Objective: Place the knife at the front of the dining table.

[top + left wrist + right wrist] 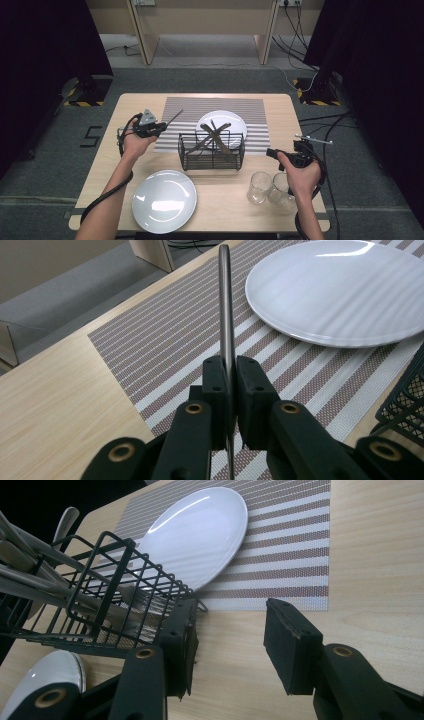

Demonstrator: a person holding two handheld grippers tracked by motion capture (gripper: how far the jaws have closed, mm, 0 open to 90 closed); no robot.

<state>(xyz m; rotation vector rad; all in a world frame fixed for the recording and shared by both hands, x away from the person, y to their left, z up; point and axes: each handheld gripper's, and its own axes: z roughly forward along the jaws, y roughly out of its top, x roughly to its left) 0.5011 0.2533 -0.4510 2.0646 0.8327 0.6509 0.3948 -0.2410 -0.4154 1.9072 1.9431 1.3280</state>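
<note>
- A light wooden table (280,107) with rounded corners stands at the centre of the frame on grey carpet (55,165).
- Black curtains (45,40) hang down the upper left and upper right.
- Along the top, a pale wooden desk (200,15) rests on two slanted legs, with cables (295,30) trailing beneath.
- Yellow-and-black hazard tape (82,103) marks stand bases at both sides.
- A black mark (91,136) sits on the carpet at left.
- Light falls evenly from overhead.
</note>
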